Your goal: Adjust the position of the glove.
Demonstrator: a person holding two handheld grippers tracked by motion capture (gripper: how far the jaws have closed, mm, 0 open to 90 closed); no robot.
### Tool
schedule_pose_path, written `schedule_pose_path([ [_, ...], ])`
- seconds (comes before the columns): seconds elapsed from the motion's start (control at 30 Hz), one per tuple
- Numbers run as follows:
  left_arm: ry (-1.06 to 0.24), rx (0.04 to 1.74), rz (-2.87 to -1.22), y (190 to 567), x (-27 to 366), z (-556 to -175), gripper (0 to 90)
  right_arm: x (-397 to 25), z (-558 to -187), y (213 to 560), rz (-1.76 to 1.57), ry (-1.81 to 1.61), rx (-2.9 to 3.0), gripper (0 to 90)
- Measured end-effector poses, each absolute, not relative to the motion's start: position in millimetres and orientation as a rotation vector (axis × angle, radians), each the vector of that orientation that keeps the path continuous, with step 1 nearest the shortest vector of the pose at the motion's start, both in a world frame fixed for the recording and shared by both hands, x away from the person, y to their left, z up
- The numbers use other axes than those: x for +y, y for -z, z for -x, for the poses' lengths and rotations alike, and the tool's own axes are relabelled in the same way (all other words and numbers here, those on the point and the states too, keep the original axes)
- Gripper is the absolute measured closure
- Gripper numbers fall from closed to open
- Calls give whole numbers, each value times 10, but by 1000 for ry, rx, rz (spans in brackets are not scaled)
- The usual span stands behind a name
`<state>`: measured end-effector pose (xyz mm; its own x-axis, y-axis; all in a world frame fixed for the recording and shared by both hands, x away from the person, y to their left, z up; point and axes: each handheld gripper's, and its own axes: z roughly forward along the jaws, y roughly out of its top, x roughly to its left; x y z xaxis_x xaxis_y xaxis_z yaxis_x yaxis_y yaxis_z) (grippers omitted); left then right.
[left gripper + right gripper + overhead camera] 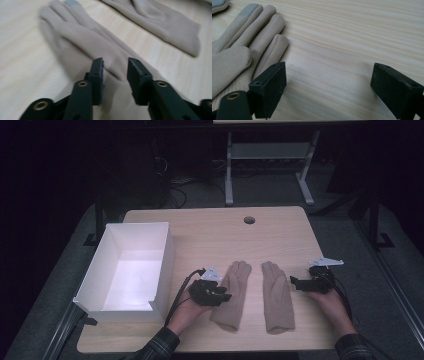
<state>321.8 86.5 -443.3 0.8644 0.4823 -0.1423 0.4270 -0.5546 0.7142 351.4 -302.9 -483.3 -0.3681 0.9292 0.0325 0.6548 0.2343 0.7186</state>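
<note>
2 beige gloves are lying side by side near the table's (280,227) front edge. The left gripper (115,72) is hovering over the left glove (232,292), jaws narrowly parted, while the right gripper (328,86) is sitting just right of the right glove (277,295), jaws spread wide. A white box (102,265) is standing at the left.

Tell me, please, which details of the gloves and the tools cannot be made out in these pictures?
- Left glove: in the high view the left tool covers its edge; the left gripper view is blurred, so any pinch of cloth is unclear.
- Right glove: the right gripper view's left edge cuts off its cuff.
- White box: the near wall hides part of its floor in the high view.
</note>
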Motion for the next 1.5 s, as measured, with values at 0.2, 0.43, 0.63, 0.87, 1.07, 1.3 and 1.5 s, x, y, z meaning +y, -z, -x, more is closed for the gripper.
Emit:
schedule_pose_path([
  [0.2,-154,697,-2231,4421,938,-3406,532,-3026,-3517,4834,-1454,-924,2112,126],
  [0.43,-195,771,-2210,4512,950,-3609,493,-3026,-3518,4834,-1452,-925,2112,126],
  [0.63,-191,798,-2193,4566,943,-3677,487,-3025,-3521,4835,-1448,-926,2114,126],
  [0.87,-187,796,-2241,4642,893,-3709,495,-3025,-3521,4835,-1449,-926,2114,126],
  [1.07,-204,794,-2250,4672,855,-3675,542,-3022,-3520,4833,-1452,-926,2115,126],
  [1.3,-138,775,-2248,4675,835,-3658,741,-3021,-3520,4834,-1445,-928,2120,123],
  [1.5,-131,766,-2259,4652,819,-3654,879,-3017,-3510,4836,-1412,-932,2152,109],
])
